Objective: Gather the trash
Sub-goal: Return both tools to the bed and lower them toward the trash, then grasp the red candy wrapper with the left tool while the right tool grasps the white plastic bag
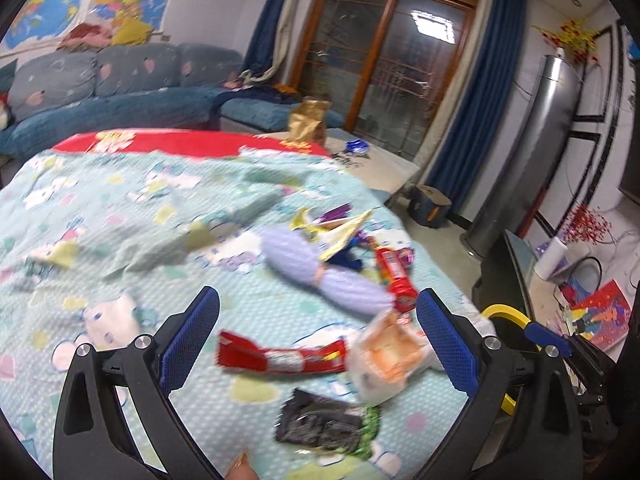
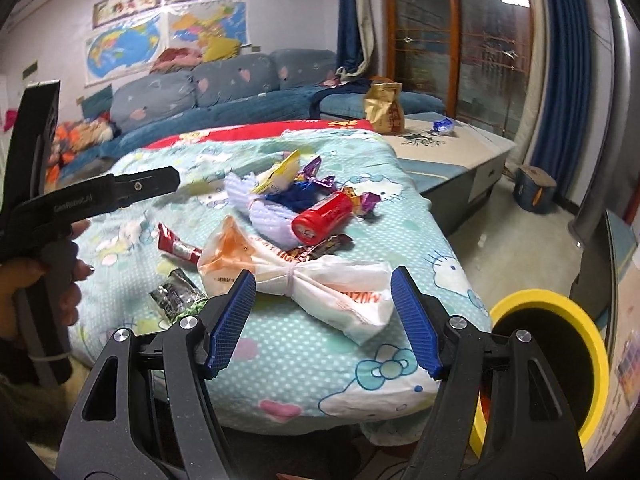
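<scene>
Trash lies on a table under a light blue cartoon cloth (image 2: 360, 240). A tied white and orange plastic bag (image 2: 304, 276) lies just ahead of my open, empty right gripper (image 2: 324, 312). My left gripper (image 1: 318, 336) is open and empty above a flat red wrapper (image 1: 280, 356), a black and green wrapper (image 1: 328, 424) and the white bag (image 1: 384, 356). Farther on lie a red tube pack (image 2: 324, 220), a lilac foam sleeve (image 1: 320, 264), and yellow and purple candy wrappers (image 2: 304, 176). A yellow-rimmed black bin (image 2: 548, 360) stands at the right, beside the table.
A gold bag (image 2: 382, 108) and a blue wrapper (image 2: 444, 126) sit on the far low table. A blue sofa (image 2: 220, 92) runs behind. The left gripper's body (image 2: 60, 208), held by a hand, shows at the left of the right wrist view. A grey stool (image 2: 534, 194) stands on the floor.
</scene>
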`<state>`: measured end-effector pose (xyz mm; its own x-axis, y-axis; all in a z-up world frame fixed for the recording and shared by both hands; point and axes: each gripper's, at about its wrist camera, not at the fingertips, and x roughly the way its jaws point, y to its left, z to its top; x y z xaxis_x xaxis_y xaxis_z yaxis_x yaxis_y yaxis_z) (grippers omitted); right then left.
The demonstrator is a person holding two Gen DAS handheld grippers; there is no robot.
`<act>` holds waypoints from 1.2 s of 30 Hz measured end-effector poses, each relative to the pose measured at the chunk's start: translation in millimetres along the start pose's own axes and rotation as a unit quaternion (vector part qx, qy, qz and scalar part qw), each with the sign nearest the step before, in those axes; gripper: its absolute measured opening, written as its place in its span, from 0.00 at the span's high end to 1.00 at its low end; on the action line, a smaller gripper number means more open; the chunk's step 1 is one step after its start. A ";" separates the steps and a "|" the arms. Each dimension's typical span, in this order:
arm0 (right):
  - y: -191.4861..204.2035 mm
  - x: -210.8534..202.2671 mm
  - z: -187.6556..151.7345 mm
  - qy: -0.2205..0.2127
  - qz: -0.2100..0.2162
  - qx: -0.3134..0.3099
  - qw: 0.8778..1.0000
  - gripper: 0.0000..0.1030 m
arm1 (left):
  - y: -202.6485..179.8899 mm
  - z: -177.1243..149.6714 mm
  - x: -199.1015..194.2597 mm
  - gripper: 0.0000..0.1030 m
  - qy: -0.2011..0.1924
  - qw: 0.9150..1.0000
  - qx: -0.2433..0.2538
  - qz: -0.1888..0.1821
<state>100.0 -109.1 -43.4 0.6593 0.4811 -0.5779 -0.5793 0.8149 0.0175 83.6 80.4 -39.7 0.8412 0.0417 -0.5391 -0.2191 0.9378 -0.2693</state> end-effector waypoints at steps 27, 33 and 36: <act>-33.2 73.8 -2.7 0.073 0.020 0.065 0.995 0.40 | 58.3 -34.9 54.0 0.41 0.079 0.987 -0.135 -0.031; -34.6 73.9 -5.5 0.067 0.031 0.084 0.994 0.59 | 55.7 -33.9 56.2 0.67 0.078 0.988 -0.130 -0.040; -38.7 72.1 -5.0 0.064 0.037 0.100 0.992 0.68 | 53.4 -30.0 54.5 0.76 0.070 0.989 -0.124 -0.040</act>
<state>167.5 -107.6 -89.8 0.5446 0.5079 -0.6674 -0.5089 0.8327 0.2184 102.8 122.4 -107.4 0.7874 -0.0944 -0.6091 -0.2839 0.8216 -0.4944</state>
